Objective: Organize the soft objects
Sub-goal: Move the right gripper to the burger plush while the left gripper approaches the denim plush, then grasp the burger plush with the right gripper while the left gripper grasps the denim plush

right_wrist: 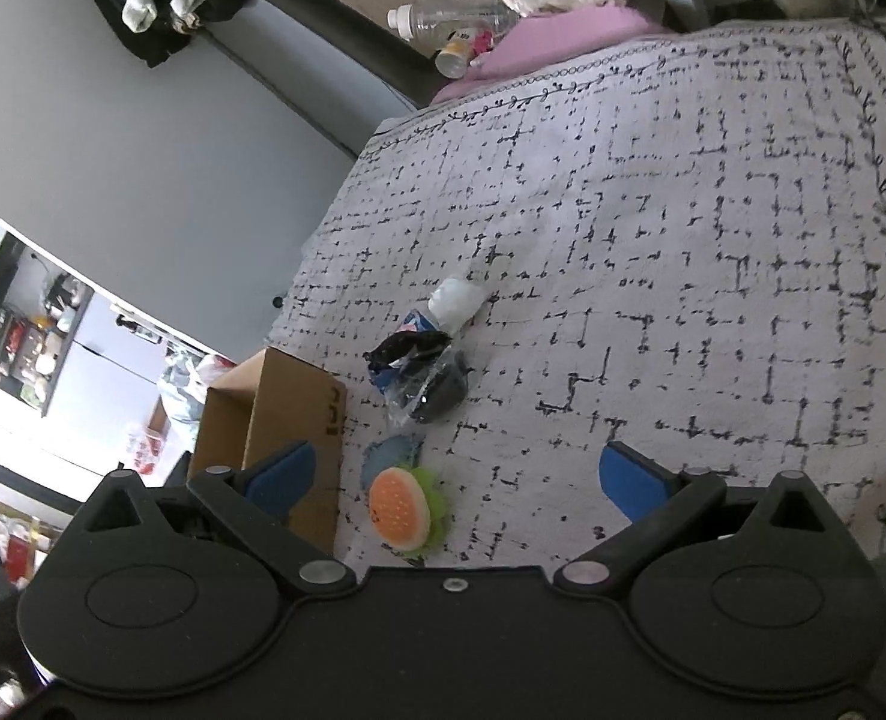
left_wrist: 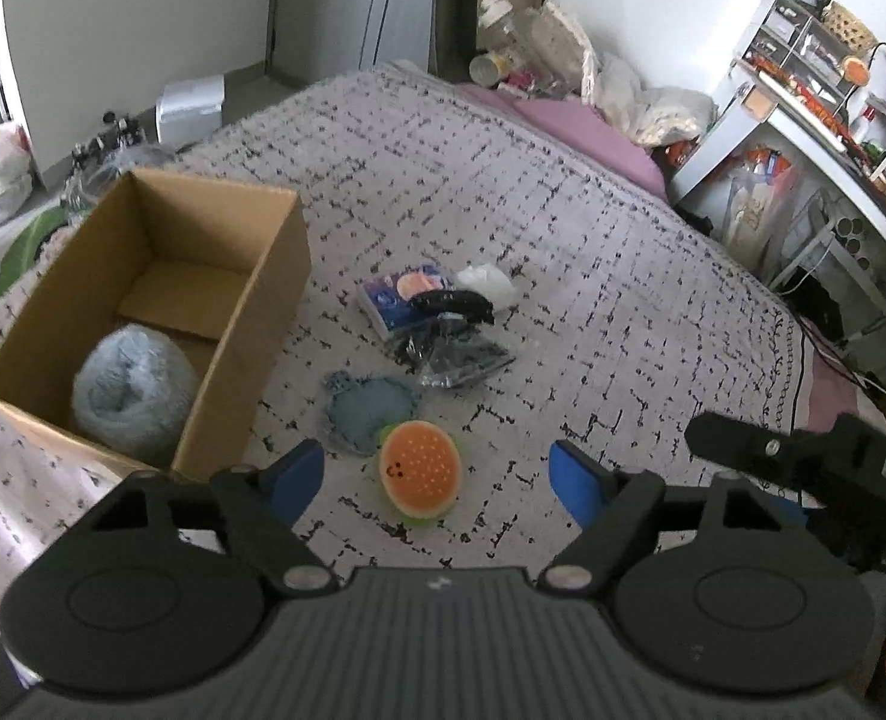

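Note:
An orange burger-shaped soft toy point(left_wrist: 420, 469) with a green fringe lies on the patterned bedspread, between the blue pads of my open left gripper point(left_wrist: 440, 474). A blue knitted piece point(left_wrist: 366, 411) lies just behind it. Further back are a blue printed packet point(left_wrist: 404, 295), a black item in clear plastic point(left_wrist: 455, 354) and a white wad point(left_wrist: 486, 283). An open cardboard box point(left_wrist: 245, 312) at the left holds a pale blue fluffy bundle point(left_wrist: 134, 395). My right gripper point(right_wrist: 458, 483) is open and empty, with the burger toy point(right_wrist: 400, 509) just ahead of its left pad.
The bedspread point(left_wrist: 563, 240) covers the bed. Pink bedding point(left_wrist: 587, 132), bottles and bags pile at the far end. A white shelf unit point(left_wrist: 803, 120) full of clutter stands at the right. The right gripper's body point(left_wrist: 803, 456) shows at the lower right of the left wrist view.

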